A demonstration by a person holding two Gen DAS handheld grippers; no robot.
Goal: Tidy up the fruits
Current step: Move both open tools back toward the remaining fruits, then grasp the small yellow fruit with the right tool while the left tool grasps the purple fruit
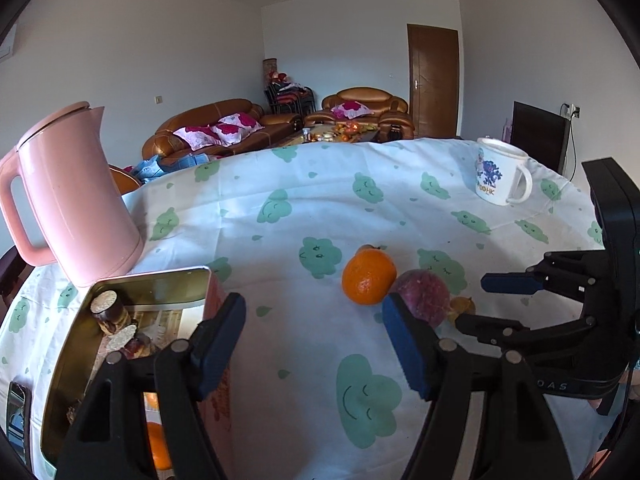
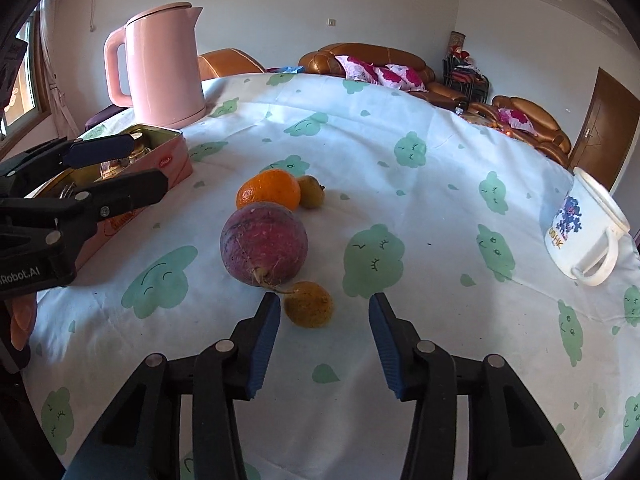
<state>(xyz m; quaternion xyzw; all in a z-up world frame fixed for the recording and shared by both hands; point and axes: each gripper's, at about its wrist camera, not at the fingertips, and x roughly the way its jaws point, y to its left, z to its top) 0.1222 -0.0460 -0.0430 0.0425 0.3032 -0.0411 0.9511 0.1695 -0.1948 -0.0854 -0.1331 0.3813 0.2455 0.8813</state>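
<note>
Fruits grouped mid-table on cloud-print tablecloth (image 2: 400, 208): orange (image 2: 269, 194) at frame centre of right-wrist view, small yellow-brown fruit (image 2: 311, 191) touching its right side, purple-red round fruit (image 2: 264, 245) just below and touching the orange, second small yellow-brown fruit (image 2: 309, 304) just below that, near its stem end.

Right gripper (image 2: 323, 320): jaws at moderate width, nothing pressed; blue pads either side of the lower small fruit, left pad just beside it, right pad apart. Fruit on cloth, not held.

Left gripper (image 1: 314, 332): jaws fairly wide, empty. In left-wrist view, left finger (image 1: 224, 336) over edge of pink tin (image 1: 216, 296) at lower left; right finger (image 1: 404, 344) overlapping the purple-red fruit (image 1: 424, 296) in the picture, contact not determinable. Orange (image 1: 369, 277) above centre, between the fingers, untouched.

Tin open, gold interior, jars (image 1: 108, 310) inside plus another orange (image 1: 158, 450) at lower edge. Pink kettle (image 1: 76, 196) upper left behind tin. White printed mug (image 1: 500, 174) upper right, well apart from fruits.
</note>
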